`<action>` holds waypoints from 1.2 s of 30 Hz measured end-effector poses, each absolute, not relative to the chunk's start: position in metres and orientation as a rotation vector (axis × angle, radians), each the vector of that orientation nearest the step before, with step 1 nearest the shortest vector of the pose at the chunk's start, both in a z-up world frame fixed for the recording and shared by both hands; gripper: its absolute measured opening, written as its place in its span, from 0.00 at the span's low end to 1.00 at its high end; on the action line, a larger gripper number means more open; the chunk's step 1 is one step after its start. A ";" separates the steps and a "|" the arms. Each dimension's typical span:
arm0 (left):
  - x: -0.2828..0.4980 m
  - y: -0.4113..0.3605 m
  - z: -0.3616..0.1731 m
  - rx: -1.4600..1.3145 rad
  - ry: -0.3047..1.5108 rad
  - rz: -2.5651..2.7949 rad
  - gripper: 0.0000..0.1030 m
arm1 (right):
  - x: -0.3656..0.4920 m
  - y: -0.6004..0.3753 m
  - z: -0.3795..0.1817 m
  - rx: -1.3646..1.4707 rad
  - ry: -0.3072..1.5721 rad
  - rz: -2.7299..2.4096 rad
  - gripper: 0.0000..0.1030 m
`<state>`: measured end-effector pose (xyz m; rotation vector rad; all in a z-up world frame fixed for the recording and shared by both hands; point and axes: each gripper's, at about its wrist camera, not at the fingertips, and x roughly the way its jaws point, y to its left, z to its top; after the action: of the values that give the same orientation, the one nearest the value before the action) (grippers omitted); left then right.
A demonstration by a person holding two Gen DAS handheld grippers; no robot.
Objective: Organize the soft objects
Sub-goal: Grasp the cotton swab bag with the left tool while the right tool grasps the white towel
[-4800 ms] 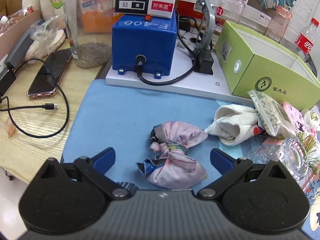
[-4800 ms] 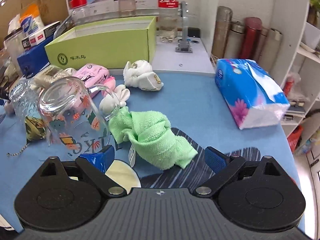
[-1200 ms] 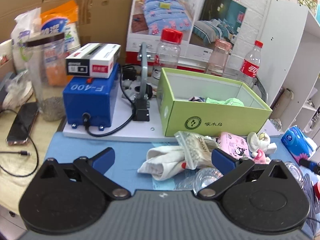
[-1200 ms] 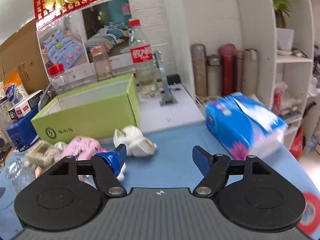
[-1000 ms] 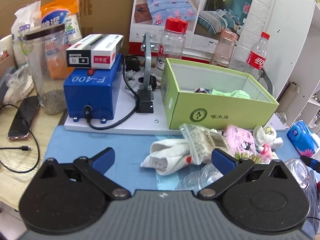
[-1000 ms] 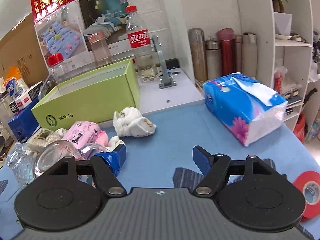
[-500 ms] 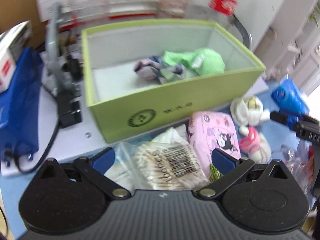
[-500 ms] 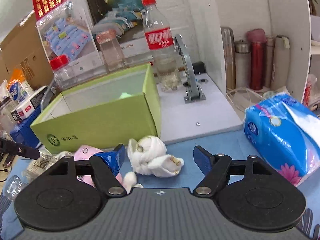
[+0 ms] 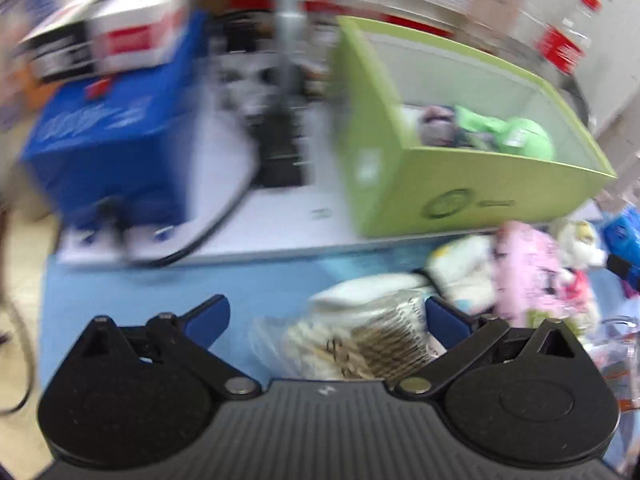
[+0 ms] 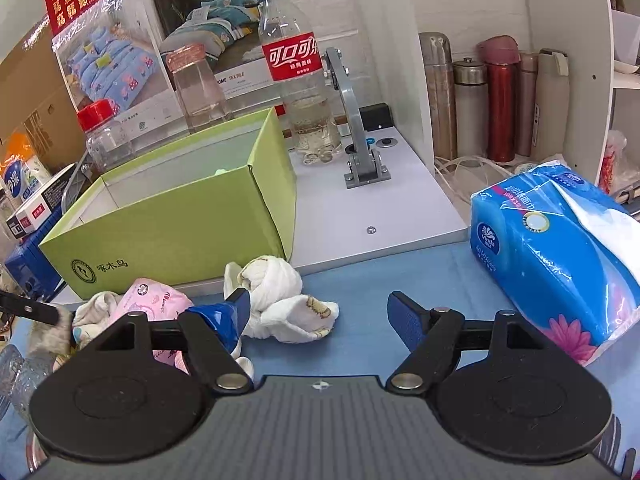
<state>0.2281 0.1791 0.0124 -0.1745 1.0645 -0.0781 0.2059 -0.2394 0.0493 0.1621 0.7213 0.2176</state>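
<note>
Right wrist view: your right gripper (image 10: 320,312) stands apart and empty; centre the white sock bundle (image 10: 276,300), now beside its left finger, before you squeeze.

Even, bright indoor light, shadows soft. The left wrist view is smeared by motion blur – the green box (image 9: 472,184) and background streak (worst toward the edges). The right wrist view is sharp, with fisheye bending at the rim.

Black ribbed gripper bodies, blue fingers (image 10: 404,316), silver pivot screws.
</note>
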 end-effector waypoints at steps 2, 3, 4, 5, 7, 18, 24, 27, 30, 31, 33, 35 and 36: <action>0.212 0.200 0.007 -0.194 1.064 0.003 0.99 | 0.206 -0.237 0.048 0.155 0.727 0.223 0.60; 0.203 0.211 0.004 -0.213 1.072 0.026 0.99 | 0.206 -0.236 0.048 0.153 0.730 0.227 0.60; 0.195 0.219 0.001 -0.228 1.079 0.046 0.99 | 0.205 -0.235 0.048 0.149 0.732 0.229 0.60; 0.186 0.227 0.000 -0.239 1.079 0.062 0.99 | 0.204 -0.234 0.049 0.143 0.733 0.232 0.60; 0.171 0.237 0.001 -0.267 1.064 0.080 0.99 | 0.204 -0.232 0.050 0.130 0.735 0.235 0.60; 0.144 0.194 0.010 0.012 0.955 -0.139 0.99 | 0.219 -0.208 0.057 -0.012 0.771 0.346 0.61; 0.158 0.189 -0.001 0.131 0.984 -0.168 0.99 | 0.250 -0.184 0.051 -0.090 0.803 0.347 0.61; 0.161 0.190 -0.005 0.116 0.994 -0.163 1.00 | 0.269 -0.170 0.036 -0.166 0.854 0.316 0.61; 0.157 0.190 -0.004 0.108 0.979 -0.176 0.99 | 0.275 -0.175 0.027 -0.169 0.882 0.305 0.62; 0.156 0.190 -0.004 0.113 0.975 -0.184 0.99 | 0.275 -0.183 0.027 -0.144 0.884 0.289 0.62; 0.153 0.189 -0.003 0.139 0.960 -0.200 1.00 | 0.273 -0.200 0.026 -0.103 0.885 0.231 0.63; 0.152 0.188 -0.003 0.166 0.950 -0.226 0.99 | 0.268 -0.207 0.025 -0.083 0.879 0.235 0.63; 0.152 0.187 -0.004 0.183 0.952 -0.234 0.99 | 0.265 -0.205 0.024 -0.099 0.873 0.243 0.64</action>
<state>0.1515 0.1869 -0.0038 0.1834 0.9520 -0.2339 0.2649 -0.2051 0.0242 -0.0986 0.8732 0.2434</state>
